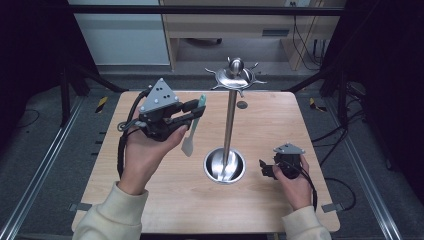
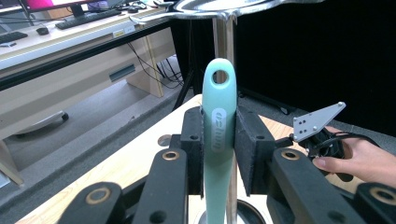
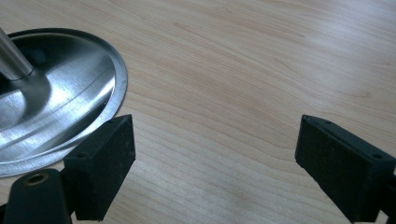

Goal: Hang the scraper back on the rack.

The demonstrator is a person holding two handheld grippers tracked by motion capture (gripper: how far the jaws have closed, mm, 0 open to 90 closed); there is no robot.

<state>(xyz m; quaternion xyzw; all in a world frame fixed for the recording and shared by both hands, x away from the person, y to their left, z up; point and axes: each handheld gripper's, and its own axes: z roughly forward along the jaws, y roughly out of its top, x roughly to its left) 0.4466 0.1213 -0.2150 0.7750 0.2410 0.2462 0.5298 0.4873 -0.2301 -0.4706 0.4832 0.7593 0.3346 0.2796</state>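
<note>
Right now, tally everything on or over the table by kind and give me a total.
Handheld tongs: 2, the left tongs and the right tongs
Mint-green spatula, clamped in the left tongs: 1
Steel utensil stand with hooks on top and a round base: 1
Total: 4

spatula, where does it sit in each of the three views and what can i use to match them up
High view: the spatula is left of centre, clamped in the left gripper, blade hanging down.
Left gripper view: centre, upright between the jaws.
Right gripper view: not in it.
Shared landmark: the metal stand, seen as the pole behind the spatula and as the round base at left.
</note>
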